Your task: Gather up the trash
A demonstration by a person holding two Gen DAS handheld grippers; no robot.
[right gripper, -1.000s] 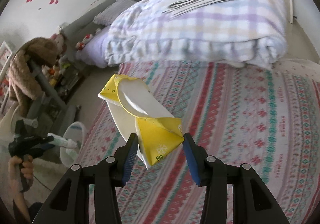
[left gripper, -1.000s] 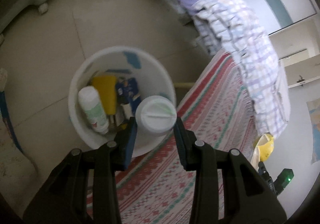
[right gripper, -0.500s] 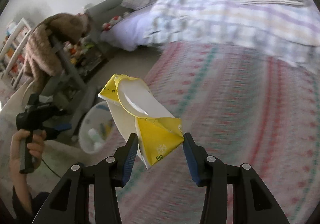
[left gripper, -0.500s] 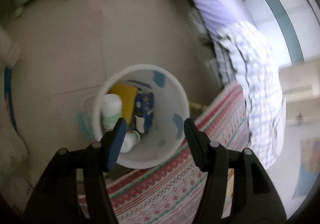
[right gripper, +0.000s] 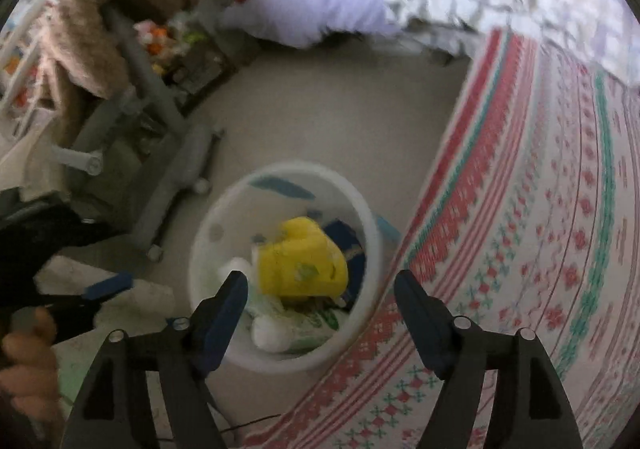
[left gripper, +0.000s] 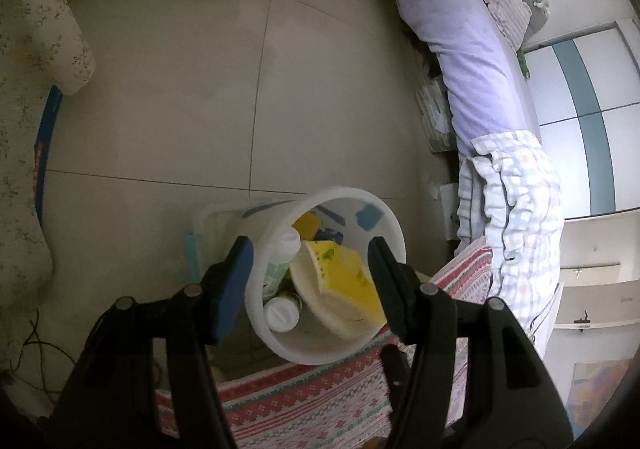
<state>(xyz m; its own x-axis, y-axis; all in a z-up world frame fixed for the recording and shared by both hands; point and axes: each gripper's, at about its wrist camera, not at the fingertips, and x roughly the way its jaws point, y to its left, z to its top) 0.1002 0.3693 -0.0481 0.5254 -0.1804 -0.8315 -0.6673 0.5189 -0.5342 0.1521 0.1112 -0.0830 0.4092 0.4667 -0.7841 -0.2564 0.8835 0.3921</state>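
right claw (right gripper: pixel 320 299) opening, tilted down over bin (right gripper: pixel 280 363)

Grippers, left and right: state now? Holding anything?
Left gripper: open, empty, above the white bin.
Right gripper: jaws opening, nothing between them; the yellow carton lies in the bin.

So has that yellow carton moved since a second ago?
Yes. The yellow carton was pinched in the right gripper above the patterned bedspread; now it lies inside the white bin on the floor, and the opening jaws hold nothing.
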